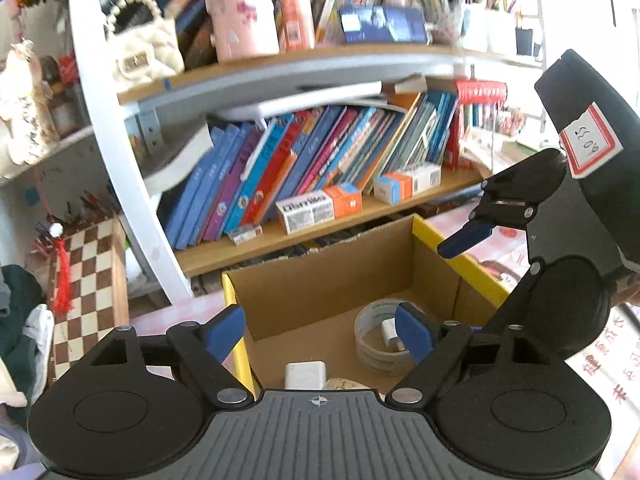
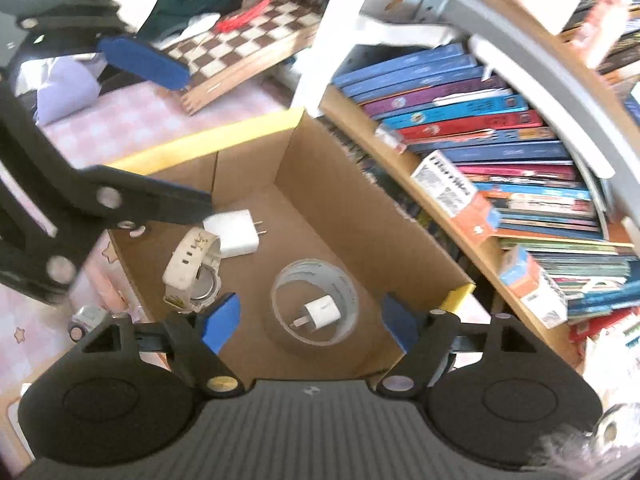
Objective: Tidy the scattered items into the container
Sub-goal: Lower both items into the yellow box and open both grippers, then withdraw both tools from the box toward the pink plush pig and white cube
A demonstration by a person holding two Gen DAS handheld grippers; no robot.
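An open cardboard box (image 1: 320, 280) with a yellow rim stands on a pink cloth. In it lie a tape roll (image 2: 344, 280), a small white charger cube (image 2: 320, 310) inside the roll, a larger white plug (image 2: 234, 232) and a white watch (image 2: 192, 268). My left gripper (image 1: 320, 332) hangs open over the box's near left corner, nothing between its blue pads. My right gripper (image 2: 310, 324) is open above the tape roll (image 1: 376, 354), also holding nothing. A blue fingertip (image 1: 464, 238) of the right gripper shows over the box's right rim.
A bookshelf (image 1: 320, 200) packed with leaning books and small cartons stands right behind the box. A chessboard (image 2: 248, 40) and a heap of clothes (image 2: 192, 4) lie to the left. A small toy-like item (image 2: 86, 318) sits on the cloth outside the box.
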